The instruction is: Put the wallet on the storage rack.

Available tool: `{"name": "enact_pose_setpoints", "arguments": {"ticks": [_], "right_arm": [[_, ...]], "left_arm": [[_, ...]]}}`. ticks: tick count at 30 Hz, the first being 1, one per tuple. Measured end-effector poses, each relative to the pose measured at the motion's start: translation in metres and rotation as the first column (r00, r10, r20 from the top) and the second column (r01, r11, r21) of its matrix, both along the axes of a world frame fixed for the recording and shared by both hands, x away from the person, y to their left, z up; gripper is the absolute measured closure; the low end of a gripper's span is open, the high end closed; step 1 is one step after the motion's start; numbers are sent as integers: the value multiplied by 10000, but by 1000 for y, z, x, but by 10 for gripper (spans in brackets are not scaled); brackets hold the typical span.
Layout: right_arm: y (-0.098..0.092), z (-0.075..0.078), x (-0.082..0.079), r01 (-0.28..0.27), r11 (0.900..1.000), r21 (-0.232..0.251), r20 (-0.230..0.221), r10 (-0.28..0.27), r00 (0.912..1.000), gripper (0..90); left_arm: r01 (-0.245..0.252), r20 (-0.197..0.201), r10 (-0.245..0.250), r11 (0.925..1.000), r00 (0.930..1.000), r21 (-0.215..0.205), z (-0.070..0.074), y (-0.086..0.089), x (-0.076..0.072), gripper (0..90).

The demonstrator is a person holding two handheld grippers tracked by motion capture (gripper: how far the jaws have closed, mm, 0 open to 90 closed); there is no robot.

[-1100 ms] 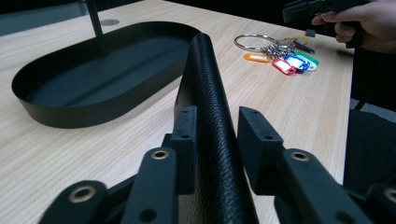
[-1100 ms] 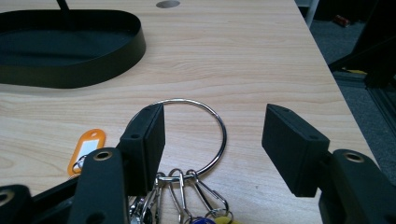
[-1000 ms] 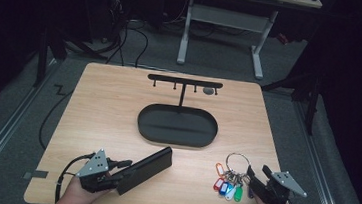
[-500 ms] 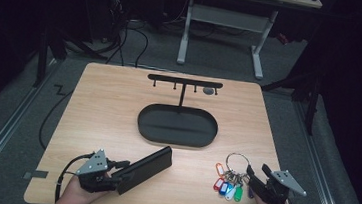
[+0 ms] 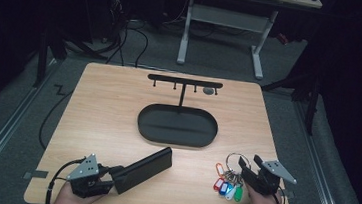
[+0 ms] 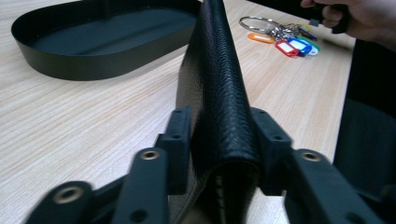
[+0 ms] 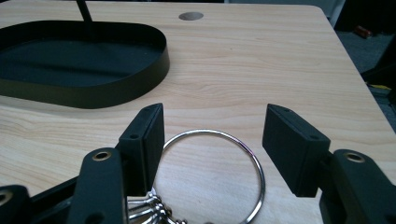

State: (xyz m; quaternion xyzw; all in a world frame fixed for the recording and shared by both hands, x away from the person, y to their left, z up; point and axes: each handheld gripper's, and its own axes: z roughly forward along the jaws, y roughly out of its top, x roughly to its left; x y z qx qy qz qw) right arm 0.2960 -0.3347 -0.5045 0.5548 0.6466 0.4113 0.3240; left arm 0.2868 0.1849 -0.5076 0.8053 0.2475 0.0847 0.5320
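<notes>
Two tools working: left tool [image 5: 111, 174] has just been closing and clamps the black wallet [image 5: 143, 168] at seven o'clock on the surface [image 5: 108, 110]; right tool [image 7: 210, 140] gapes around the key ring [image 7: 212, 175] at five. Tray [image 5: 146, 129] empty, nothing delivered yet.

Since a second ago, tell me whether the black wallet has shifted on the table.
No. The black wallet lies at the same angle and the same gap below the oval tray; the left gripper has just closed on it.
</notes>
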Motion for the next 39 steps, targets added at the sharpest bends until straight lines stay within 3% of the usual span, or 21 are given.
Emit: {"name": "enact_pose_setpoints", "arguments": {"ticks": [5,8,14,19,23,27,31,34,36,39], "right_arm": [[0,3,-2,136,9992,377,137,-142,9998,410],[-2,3,-3,-32,10000,7,156,32,9999,411],[-9,3,-6,204,9994,293,135,-208,9997,448],[-9,4,-10,80,10000,46,118,-80,9999,460],[-8,6,-14,-66,9999,-107,54,67,10000,504],[-6,8,-22,-64,9999,-148,88,66,9999,505],[-2,10,-24,-274,9989,-376,216,282,9994,505],[-2,9,-25,-242,9993,-277,240,249,9994,504],[-4,8,-24,-213,9997,-127,239,216,9995,504],[-3,9,-25,-276,9992,-289,305,285,9991,504]], "left_arm": [[-352,-29,352,9994,9994,-67,0,0,0,723],[-378,486,366,9990,9981,241,7,-6,-4,737],[-343,484,349,9993,9982,-146,11,-7,-5,738],[-566,292,578,9975,9979,-426,12,-6,3,737],[-558,523,586,9970,9969,-541,16,-5,6,738],[-880,600,935,9922,9938,-887,23,-5,11,739],[-1010,764,1086,9902,9911,-965,30,-5,16,739],[-1163,621,1246,9855,9903,-1236,39,-3,19,738],[-1092,821,1183,9882,9896,-1075,45,-4,21,738],[-965,997,1063,9905,9893,-981,48,-6,28,738]]}}
